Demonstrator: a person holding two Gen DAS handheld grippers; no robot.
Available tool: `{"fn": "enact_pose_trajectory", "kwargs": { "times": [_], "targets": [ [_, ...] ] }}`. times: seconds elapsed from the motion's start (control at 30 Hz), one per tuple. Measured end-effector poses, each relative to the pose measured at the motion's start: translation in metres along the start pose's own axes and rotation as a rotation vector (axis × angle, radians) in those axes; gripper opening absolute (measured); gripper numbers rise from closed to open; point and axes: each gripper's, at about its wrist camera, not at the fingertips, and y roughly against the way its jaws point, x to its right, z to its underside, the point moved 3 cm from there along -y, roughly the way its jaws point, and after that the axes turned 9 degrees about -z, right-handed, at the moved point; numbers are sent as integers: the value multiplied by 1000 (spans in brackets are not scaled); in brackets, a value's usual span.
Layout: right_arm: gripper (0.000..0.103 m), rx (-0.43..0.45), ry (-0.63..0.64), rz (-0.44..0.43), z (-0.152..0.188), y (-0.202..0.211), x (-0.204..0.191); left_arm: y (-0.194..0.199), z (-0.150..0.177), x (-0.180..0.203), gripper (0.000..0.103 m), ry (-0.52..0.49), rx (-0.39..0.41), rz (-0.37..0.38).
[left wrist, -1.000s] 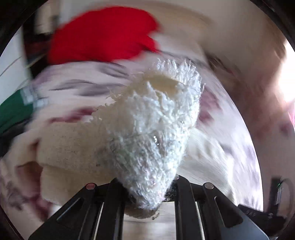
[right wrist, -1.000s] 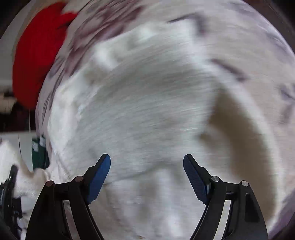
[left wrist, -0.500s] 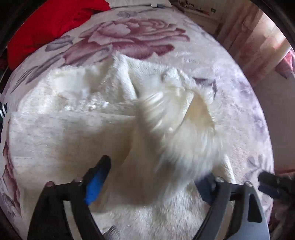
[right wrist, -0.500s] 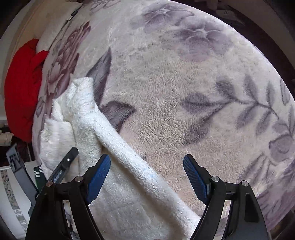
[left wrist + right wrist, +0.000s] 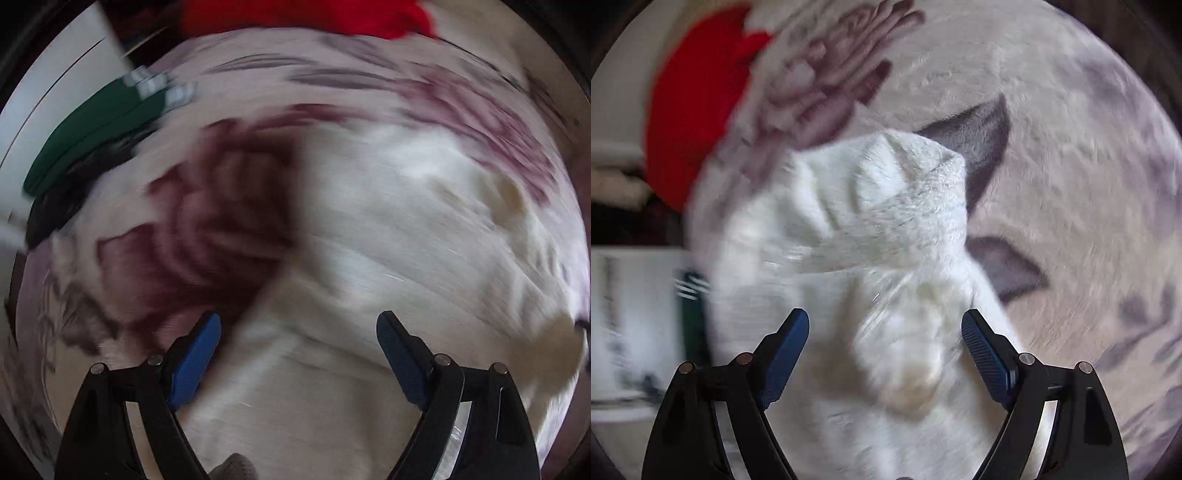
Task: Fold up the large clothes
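A floral blanket [image 5: 1071, 155] covers the bed, and everything is placed against it. On it lies the fluffy white garment [image 5: 886, 221], bunched into a raised fold near the blanket's big dark-red rose [image 5: 221, 221]. A red cloth [image 5: 687, 110] sits at the blanket's far edge, a green item [image 5: 92, 125] at its side edge. The left claw [image 5: 297, 354] hangs wide open above the garment, gripping nothing. The right claw [image 5: 884, 350] is equally spread and empty, the garment's bunched part lying just ahead between its fingers [image 5: 982, 350].
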Motion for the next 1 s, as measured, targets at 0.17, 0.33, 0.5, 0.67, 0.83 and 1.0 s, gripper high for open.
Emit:
{"fn": "enact_pose_trajectory", "kwargs": {
  "times": [0.17,0.33,0.5,0.67,0.83,1.0],
  "targets": [
    [5,-96,54,-59,14,-37,-24,-13,-8,-41,86,154,-13,-10],
    [7,132,148,-33,6,17,-50,-19,-1,-52,86,236,-36,60],
    [8,46,162,121,-29,-1,-33,-32,5,-39,86,242,-66,139],
    [33,-7,84,193,-32,4,-27,-49,6,-32,86,251,-74,232],
    [60,47,140,3,-19,22,-103,-64,10,-33,69,246,-34,348],
    [60,-195,402,-155,-8,-75,-225,-60,21,-30,29,214,31,419]
  ]
}}
